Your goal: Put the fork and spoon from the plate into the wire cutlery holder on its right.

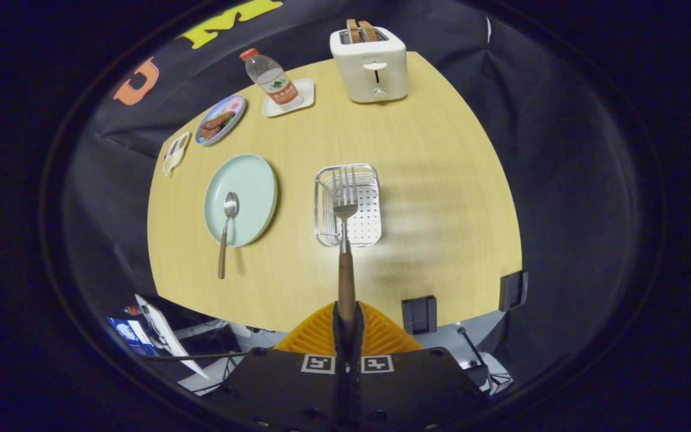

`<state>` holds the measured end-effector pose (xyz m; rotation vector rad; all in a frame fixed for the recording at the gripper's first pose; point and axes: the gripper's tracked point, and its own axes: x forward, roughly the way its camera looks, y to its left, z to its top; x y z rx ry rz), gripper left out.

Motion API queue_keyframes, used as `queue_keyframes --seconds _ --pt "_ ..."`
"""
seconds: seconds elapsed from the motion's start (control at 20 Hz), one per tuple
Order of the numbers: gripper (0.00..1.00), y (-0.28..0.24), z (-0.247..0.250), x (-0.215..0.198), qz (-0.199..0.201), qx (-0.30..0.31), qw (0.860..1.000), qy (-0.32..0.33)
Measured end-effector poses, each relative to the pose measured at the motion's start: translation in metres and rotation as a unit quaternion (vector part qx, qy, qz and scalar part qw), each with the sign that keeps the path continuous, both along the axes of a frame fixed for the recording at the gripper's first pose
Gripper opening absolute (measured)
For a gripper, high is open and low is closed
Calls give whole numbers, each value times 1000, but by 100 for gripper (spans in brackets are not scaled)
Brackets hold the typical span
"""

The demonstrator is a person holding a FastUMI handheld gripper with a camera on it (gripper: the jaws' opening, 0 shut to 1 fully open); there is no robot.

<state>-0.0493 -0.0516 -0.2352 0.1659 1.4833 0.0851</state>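
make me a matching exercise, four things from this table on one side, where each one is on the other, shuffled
1. fork
2. spoon
3. bottle
4. bread slices

A. in the toaster
B. on the green plate, handle past its rim
C. standing on a small white tray
D. held in the shut gripper, tines over the wire holder

Pairs: 1-D, 2-B, 3-C, 4-A

Ahead of your fingers you have a pale wooden table. Just beyond them sits a wire cutlery holder. Left of it rests a mint-green round plate. Further out you see a small patterned plate, a white square coaster and a white toaster. At the table's far left edge lies a small pale item, too small to tell.
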Motion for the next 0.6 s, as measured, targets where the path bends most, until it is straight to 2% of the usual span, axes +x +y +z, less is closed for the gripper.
queue_keyframes --seconds 0.1,0.3,0.55,0.6 --pt "5 3 -4 4 -6 4 1000 3" --pt "5 3 -4 15 -13 12 1000 0" --pt "5 6 -12 30 -54 26 998 15" --pt "9 5 -13 33 -59 28 998 14"
